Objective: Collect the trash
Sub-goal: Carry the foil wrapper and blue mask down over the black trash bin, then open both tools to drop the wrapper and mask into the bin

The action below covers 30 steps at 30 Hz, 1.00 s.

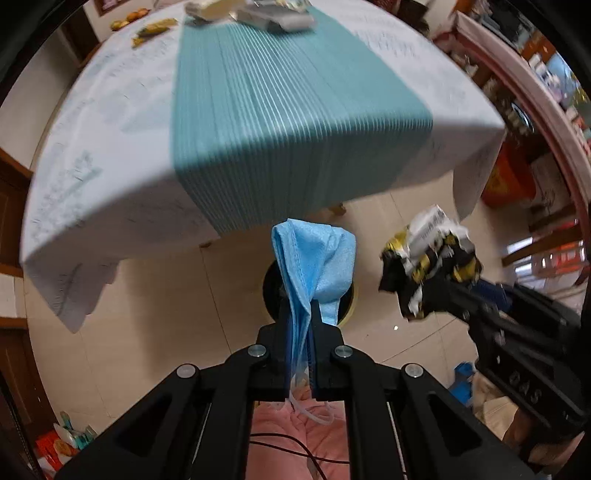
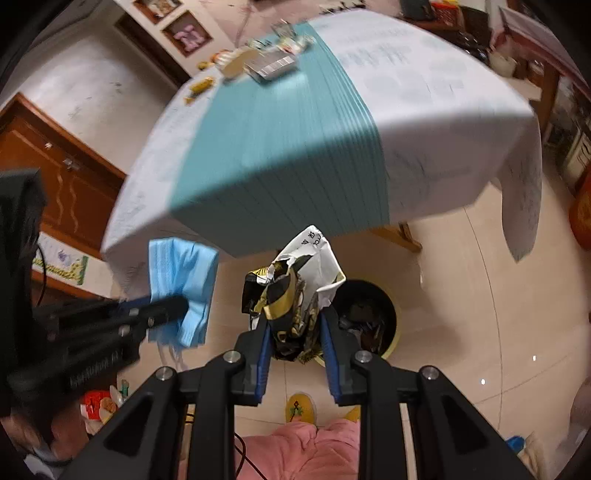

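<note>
Teal runner point(image 1: 295, 122) over white tablecloth point(image 1: 103, 147), beige tiled floor point(image 1: 166, 314) beneath.

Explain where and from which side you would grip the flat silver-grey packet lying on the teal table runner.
Grip the flat silver-grey packet across its narrow width, coming down from above. It lies flat on the teal table runner, so only its edges offer purchase; other litter crowds its far side, so the near end looks easiest.

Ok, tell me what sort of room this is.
Probably a dining room in a home: a table under a white tablecloth with a teal runner, wooden cabinets along the wall, framed pictures, and a bin on the tiled floor.
</note>
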Available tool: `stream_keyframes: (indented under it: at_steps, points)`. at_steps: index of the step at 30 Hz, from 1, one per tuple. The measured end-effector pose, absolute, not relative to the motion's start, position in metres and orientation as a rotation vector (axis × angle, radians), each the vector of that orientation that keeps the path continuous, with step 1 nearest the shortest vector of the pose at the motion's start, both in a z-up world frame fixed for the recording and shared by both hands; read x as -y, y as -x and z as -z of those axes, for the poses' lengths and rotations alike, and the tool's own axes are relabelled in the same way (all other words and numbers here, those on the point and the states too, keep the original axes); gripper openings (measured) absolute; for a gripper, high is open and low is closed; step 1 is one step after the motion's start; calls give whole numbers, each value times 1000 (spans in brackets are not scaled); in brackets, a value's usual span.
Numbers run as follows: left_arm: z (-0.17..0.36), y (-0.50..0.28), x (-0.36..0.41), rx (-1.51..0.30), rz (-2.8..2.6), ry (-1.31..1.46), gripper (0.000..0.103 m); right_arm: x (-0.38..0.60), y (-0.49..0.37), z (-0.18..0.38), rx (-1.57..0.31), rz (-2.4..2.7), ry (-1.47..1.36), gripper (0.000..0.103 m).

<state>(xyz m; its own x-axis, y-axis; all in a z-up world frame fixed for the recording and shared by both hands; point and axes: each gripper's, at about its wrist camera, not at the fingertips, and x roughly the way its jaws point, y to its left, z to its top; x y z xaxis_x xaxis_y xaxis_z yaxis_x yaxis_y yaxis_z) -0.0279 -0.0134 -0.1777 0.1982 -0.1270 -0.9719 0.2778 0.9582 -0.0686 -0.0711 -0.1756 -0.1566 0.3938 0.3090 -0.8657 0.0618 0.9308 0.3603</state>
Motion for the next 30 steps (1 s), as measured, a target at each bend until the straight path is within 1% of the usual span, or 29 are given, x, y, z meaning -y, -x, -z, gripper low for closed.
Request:
stream_keyframes:
  at_steps: [7, 12, 17, 20, 21, 22, 24, 25, 27, 28, 29, 30]
  points:
    - [266, 24, 17, -1362, 287, -136, 5, 179, 66, 238, -1202, -72, -370, 25]
    - [327, 9, 20, -1382, 277, -109, 5, 174, 60, 313, -1255, -41, -362, 25]
    - [373, -4, 28, -1370, 299, -136, 7, 170, 51, 375, -1303, -34, -362, 26]
    - [394, -11, 27, -1357, 308, -138, 19, 171, 47, 405, -1330, -38, -377, 29]
    - [399, -13, 27, -1354, 307, -144, 32, 172, 45, 413, -1331, -41, -389, 30]
    - [406, -15, 25, -1354, 310, -157, 47, 171, 43, 418, -1330, -41, -394, 30]
    - [412, -16, 24, -1334, 312, -174, 61, 171, 39, 424, -1322, -38, -387, 31]
    - [412, -16, 21, -1326, 317, -180, 65, 170, 38, 427, -1320, -41, -385, 32]
    - [416, -18, 19, -1324, 329, -187, 70, 169, 37, 432, -1319, -50, -389, 42]
    - [418, -18, 20, -1330, 331, -190, 75, 169, 38, 433, -1320, -56, -390, 54]
    - [419, -17, 20, -1335, 325, -191, 77, 167, 42, 433, -1319, -60, -389, 58]
    - [420, -20, 16, -1337, 322, -187, 79, 166, 42, 434, -1317, -65, -387, 59]
